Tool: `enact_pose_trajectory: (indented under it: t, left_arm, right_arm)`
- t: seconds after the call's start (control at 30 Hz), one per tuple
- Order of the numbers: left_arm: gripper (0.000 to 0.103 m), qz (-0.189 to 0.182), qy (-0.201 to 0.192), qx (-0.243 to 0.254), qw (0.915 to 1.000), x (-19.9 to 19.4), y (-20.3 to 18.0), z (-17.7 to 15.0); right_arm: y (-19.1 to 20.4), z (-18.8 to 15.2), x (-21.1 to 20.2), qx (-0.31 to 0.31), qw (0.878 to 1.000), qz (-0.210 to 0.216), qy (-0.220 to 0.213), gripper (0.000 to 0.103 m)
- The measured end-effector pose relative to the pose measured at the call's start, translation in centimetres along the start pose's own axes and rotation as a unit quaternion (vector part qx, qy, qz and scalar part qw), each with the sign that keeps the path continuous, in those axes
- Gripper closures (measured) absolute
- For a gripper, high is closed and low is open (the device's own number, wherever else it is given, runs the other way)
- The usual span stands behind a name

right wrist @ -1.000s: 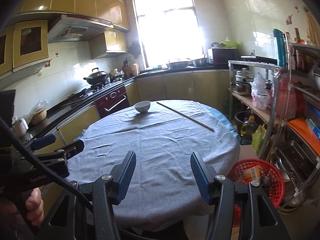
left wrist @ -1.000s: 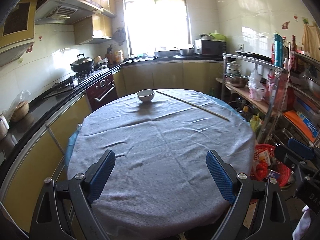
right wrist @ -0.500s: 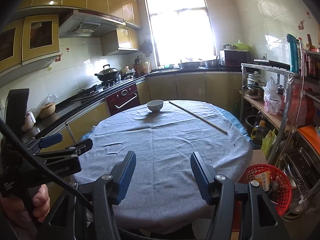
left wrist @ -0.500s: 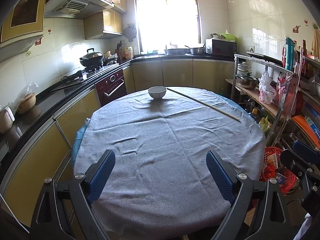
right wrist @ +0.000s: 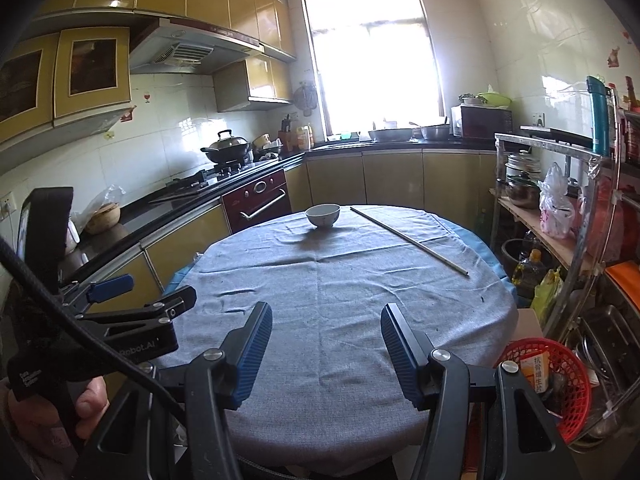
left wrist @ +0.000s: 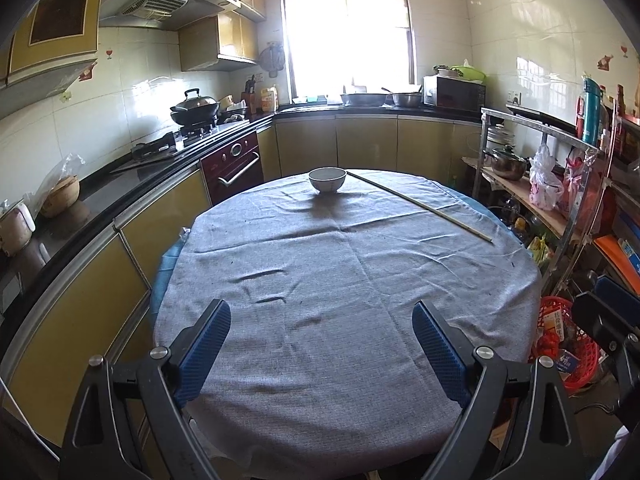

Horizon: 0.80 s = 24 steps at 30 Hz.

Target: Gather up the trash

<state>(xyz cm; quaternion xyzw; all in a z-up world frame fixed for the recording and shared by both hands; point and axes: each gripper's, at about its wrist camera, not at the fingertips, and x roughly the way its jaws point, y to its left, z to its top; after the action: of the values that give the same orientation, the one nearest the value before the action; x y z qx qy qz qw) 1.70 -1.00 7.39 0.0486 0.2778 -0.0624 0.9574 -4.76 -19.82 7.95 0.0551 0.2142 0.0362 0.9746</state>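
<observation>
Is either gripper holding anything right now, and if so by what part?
Nothing is held. The left gripper and right gripper both stand open and empty above the grey tablecloth.

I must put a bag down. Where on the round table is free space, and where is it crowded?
Most of the grey tablecloth is bare: the whole near half, between both grippers and the white bowl. The far edge holds the bowl, and a long thin stick lies beside it towards the right rim. Crowded: the red basket and shelf rack on the right.
</observation>
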Motion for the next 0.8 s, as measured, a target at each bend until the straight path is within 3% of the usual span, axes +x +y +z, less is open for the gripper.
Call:
enact_pose_trajectory:
  t: [0.8]
  left_arm:
    - [0.011, 0.020, 0.022, -0.020, 0.9993, 2.1, 1.5, -0.2]
  right_arm:
    - [0.2, 0.5, 2.2, -0.006, 1.000, 0.013, 0.008, 0.042]
